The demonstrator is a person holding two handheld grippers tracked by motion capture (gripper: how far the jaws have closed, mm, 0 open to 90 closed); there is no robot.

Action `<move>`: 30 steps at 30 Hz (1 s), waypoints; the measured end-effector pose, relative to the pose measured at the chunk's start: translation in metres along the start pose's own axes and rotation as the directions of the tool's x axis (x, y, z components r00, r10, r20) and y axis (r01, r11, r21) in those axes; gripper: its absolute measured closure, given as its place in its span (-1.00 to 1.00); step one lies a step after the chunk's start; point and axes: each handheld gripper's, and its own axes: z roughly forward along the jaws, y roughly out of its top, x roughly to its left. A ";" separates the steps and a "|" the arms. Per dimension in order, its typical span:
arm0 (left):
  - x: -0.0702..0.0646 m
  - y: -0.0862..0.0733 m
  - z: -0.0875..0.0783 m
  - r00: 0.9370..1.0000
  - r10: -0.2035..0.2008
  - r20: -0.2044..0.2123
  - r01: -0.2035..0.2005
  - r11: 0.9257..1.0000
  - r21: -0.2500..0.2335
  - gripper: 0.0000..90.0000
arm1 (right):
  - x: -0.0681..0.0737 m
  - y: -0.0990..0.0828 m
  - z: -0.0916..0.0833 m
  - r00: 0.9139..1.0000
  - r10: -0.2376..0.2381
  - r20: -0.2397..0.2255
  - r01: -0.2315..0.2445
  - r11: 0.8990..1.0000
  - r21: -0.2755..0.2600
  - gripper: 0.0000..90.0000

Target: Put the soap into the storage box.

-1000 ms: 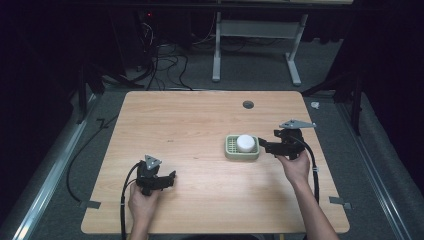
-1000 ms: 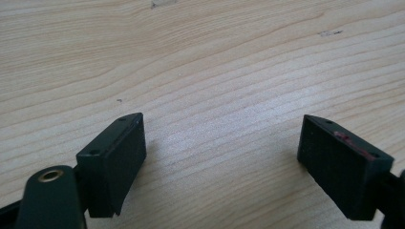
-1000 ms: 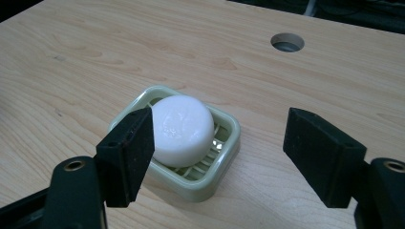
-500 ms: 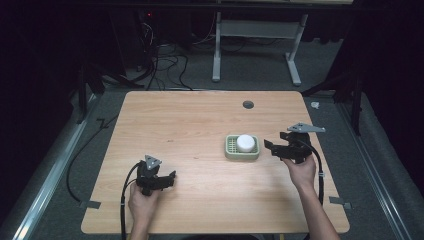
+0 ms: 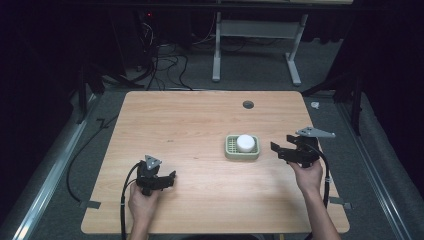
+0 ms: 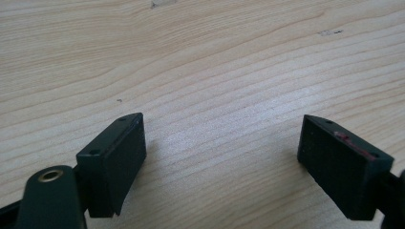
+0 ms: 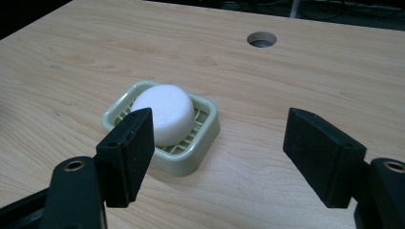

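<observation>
Right gripper (image 7: 217, 157) gapes near soap (image 7: 164, 113) in dish (image 7: 203, 138).

**White soap bar resting in a green slatted dish**

The soap (image 5: 245, 142) is a white, round-edged bar with a flat, smooth top. It lies flat inside the soap dish (image 5: 230, 151), slightly right of centre in the high view. In the right gripper view it (image 7: 164, 112) sits left of centre, filling most of the dish's inner area and rising above its rim.

The soap dish (image 7: 191, 161) is pale green, roughly square with rounded corners and a raised rim. Its floor is a grid of slats, visible around the bar. It stands level on the wooden tabletop, square to the table's edges in the high view.
</observation>
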 end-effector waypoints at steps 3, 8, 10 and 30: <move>0.000 0.000 0.000 1.000 -0.001 0.000 0.001 1.000 0.000 -0.62 | -0.001 -0.002 -0.002 1.000 0.006 0.002 -0.006 1.000 -0.002 -0.41; 0.000 0.000 0.000 1.000 0.000 0.000 0.000 1.000 0.000 -0.62 | -0.002 -0.005 -0.006 1.000 0.009 0.006 -0.009 1.000 -0.003 -0.41; 0.000 0.000 0.000 1.000 0.000 0.000 0.000 1.000 0.000 -0.62 | -0.002 -0.007 -0.008 1.000 0.012 0.006 -0.012 1.000 -0.006 -0.41; 0.000 0.000 0.000 1.000 0.000 0.000 0.000 1.000 0.000 -0.62 | -0.004 -0.027 -0.015 0.999 0.035 0.005 -0.035 0.999 0.001 -0.41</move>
